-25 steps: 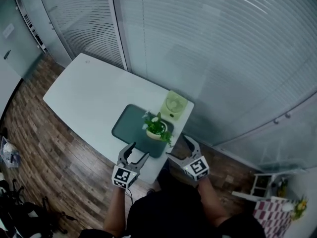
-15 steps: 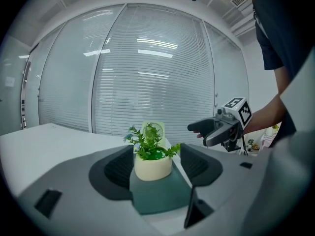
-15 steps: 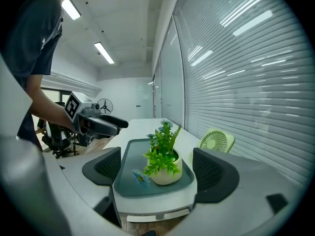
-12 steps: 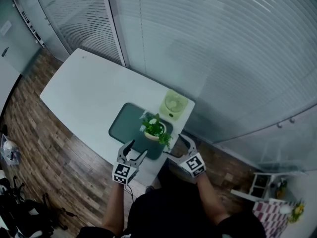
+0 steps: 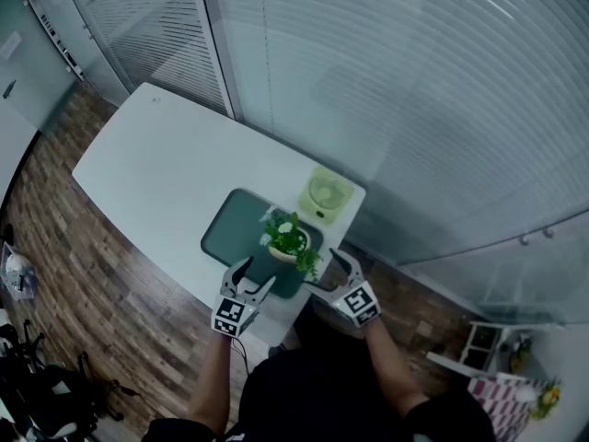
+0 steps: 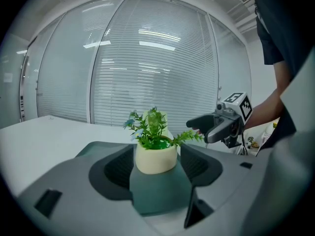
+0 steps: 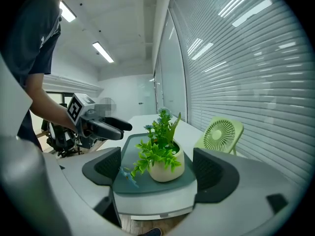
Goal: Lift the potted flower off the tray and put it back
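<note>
The potted flower (image 5: pixel 288 239) stands upright on the dark green tray (image 5: pixel 230 228), at the end nearest the person, on the white table (image 5: pixel 156 168). The left gripper (image 5: pixel 255 275) and right gripper (image 5: pixel 324 270) flank the pot at the table edge, jaws spread wide, gripping nothing. A green fan (image 5: pixel 324 194) stands just beyond the tray

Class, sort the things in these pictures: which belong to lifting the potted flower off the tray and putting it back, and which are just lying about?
Belong to the job: potted flower, tray, left gripper, right gripper, both open.

Lying about: green fan, on the white table beside the tray.
</note>
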`<state>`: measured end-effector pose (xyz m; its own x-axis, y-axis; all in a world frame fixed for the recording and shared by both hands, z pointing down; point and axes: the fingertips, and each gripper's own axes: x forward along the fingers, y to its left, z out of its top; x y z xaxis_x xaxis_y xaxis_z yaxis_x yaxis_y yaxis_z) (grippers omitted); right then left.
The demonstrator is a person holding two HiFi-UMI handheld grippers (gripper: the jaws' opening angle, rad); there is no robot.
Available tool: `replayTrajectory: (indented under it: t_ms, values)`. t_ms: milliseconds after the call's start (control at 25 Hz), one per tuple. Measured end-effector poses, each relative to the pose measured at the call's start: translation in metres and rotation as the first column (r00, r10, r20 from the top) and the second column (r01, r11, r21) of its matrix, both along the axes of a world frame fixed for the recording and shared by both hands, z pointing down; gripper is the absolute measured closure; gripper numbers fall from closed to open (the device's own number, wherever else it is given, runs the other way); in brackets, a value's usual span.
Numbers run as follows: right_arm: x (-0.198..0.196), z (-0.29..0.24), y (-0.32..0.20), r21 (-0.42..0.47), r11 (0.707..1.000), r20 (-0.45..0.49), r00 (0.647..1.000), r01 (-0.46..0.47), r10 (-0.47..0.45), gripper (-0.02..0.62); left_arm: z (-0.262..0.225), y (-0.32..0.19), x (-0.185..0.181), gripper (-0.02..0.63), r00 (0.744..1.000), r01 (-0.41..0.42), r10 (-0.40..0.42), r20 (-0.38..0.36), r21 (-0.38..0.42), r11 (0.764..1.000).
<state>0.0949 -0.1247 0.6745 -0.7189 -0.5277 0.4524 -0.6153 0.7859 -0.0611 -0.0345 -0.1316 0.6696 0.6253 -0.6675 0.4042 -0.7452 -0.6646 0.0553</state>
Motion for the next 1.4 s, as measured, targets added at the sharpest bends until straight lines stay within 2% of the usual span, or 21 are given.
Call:
replayTrajectory:
  t_ms: [240, 360, 560, 760, 960, 1240, 1400]
  values:
    - [-0.004, 0.015, -0.004, -0.034, 0.999, -0.012, 1.000, 0.001, -0.002, 0.183, 0.014, -0.006, -0.004, 0.328, 1.000, -0.007, 0.008, 0.017, -0.032, 0.999]
    - [-0.006, 0.019, -0.010, -0.043, 0.999, 0.012, 1.000, -0.020, 0.021, 0.183, 0.021, -0.008, -0.003, 0.328, 1.000, -0.014, 0.015, 0.024, -0.046, 0.999]
    - [-0.008, 0.029, -0.014, -0.062, 0.998, -0.015, 1.000, 0.003, -0.004, 0.183, 0.033, -0.015, -0.003, 0.328, 0.999, -0.027, 0.030, 0.044, -0.064, 0.998]
    - [-0.011, 0.042, -0.019, -0.072, 0.997, 0.002, 1.000, 0.015, -0.015, 0.183, 0.050, -0.015, 0.005, 0.327, 0.987, -0.094, 0.102, 0.121, -0.070, 0.993]
    - [-0.015, 0.045, -0.024, -0.081, 0.996, -0.032, 0.998, 0.045, -0.047, 0.183, 0.056, -0.019, 0.009, 0.325, 0.981, -0.129, 0.138, 0.140, -0.075, 0.989]
    - [-0.020, 0.051, -0.031, -0.092, 0.992, -0.043, 0.995, 0.084, -0.088, 0.183, 0.053, -0.031, 0.010, 0.325, 0.988, -0.116, 0.124, 0.088, -0.092, 0.989]
    - [-0.023, 0.060, -0.035, -0.096, 0.989, -0.092, 0.988, 0.114, -0.123, 0.183, 0.055, -0.037, 0.014, 0.325, 0.977, -0.160, 0.170, 0.129, -0.083, 0.984]
